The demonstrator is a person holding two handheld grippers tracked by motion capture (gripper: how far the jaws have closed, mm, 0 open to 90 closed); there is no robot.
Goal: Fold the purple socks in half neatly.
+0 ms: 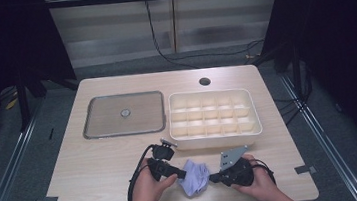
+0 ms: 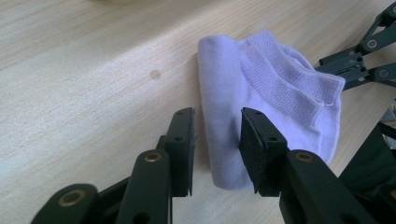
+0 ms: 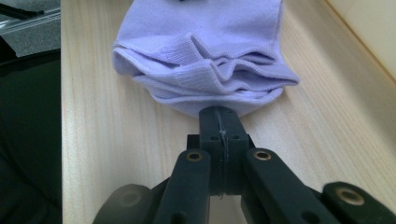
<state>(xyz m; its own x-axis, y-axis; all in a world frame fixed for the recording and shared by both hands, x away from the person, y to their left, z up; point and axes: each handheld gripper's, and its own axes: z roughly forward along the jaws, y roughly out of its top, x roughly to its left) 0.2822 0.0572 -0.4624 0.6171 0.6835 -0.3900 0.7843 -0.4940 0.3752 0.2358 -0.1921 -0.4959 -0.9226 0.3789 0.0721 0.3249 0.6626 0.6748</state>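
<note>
I keep right tongs (image 3: 219, 123) pinching the sock (image 1: 195, 177) hem at 6 o'clock on the tabletop (image 1: 98, 164) to anchor it while left tongs (image 2: 217, 140), spread, straddle the rolled fold.

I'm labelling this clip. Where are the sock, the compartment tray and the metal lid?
sock (image 2: 224, 107), left gripper view, on its rolled fold.
compartment tray (image 1: 215, 138), high view, on its near wall.
metal lid (image 1: 103, 118), high view, on its flat top.

A folded sock (image 1: 195, 177) lies on the counter (image 1: 98, 164) near its front edge, between the left tongs (image 1: 178, 175) and the right tongs (image 1: 214, 178). Behind it sits a divided tray (image 1: 215, 134) — a flat lid (image 1: 122, 115) lies to that tray's left.
</note>
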